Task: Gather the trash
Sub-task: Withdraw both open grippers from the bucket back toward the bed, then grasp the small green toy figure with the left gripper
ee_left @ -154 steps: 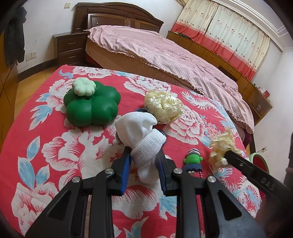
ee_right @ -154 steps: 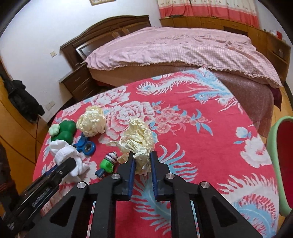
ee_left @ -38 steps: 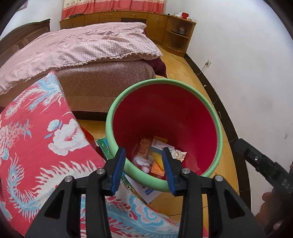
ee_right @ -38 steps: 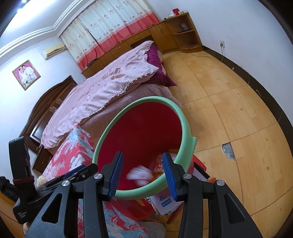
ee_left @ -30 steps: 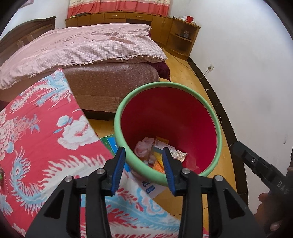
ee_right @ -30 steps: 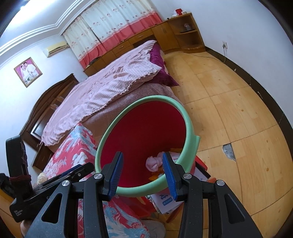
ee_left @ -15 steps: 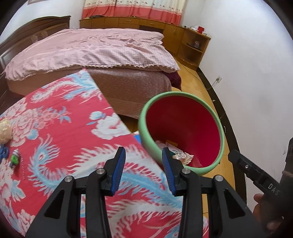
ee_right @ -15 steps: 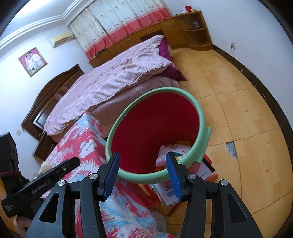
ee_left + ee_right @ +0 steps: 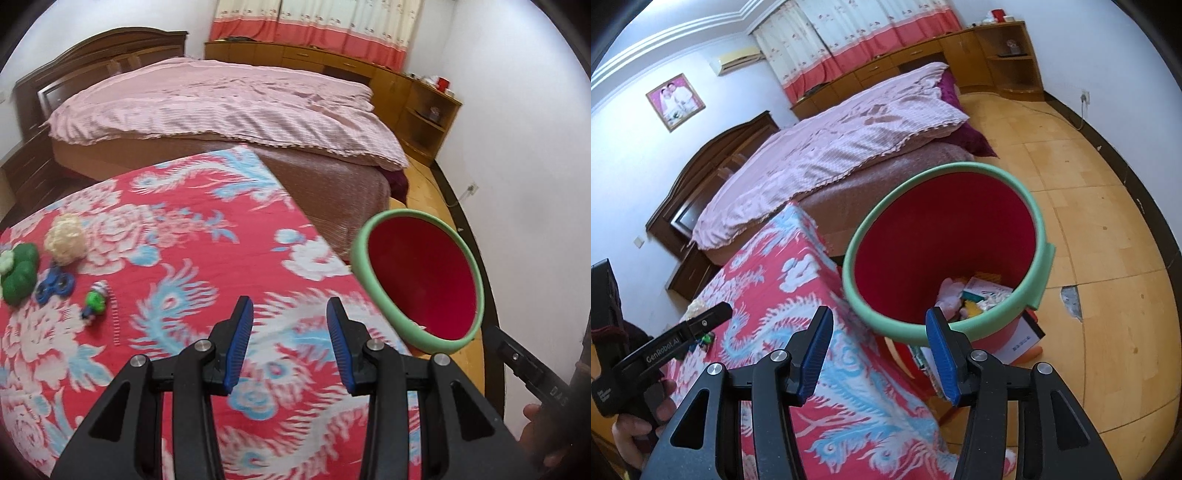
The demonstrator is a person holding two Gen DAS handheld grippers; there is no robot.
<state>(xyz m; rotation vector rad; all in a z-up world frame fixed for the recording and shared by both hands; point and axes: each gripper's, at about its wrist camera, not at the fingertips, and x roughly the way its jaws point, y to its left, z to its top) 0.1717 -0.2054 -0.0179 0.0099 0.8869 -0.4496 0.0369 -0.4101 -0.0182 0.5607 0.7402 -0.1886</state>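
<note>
Left tool [image 9: 290, 321] spread, nothing between the blue pads, poised over the table [image 9: 207, 236] with its red floral cloth. Right tool [image 9: 879, 332] likewise spread and empty, jaws having just been opening, near the bin [image 9: 1039, 266] beside the table's edge. Paper scraps [image 9: 982, 295] lying inside the bin. Farther left on the table: crumpled yellowish wad [image 9: 66, 238], green toy [image 9: 96, 299], blue spinner [image 9: 55, 284]

Our two grippers are black frames with silver screws, ribbed blue pads [image 9: 242, 343], and white "GenRobot.AI" lettering [image 9: 663, 353].
</note>
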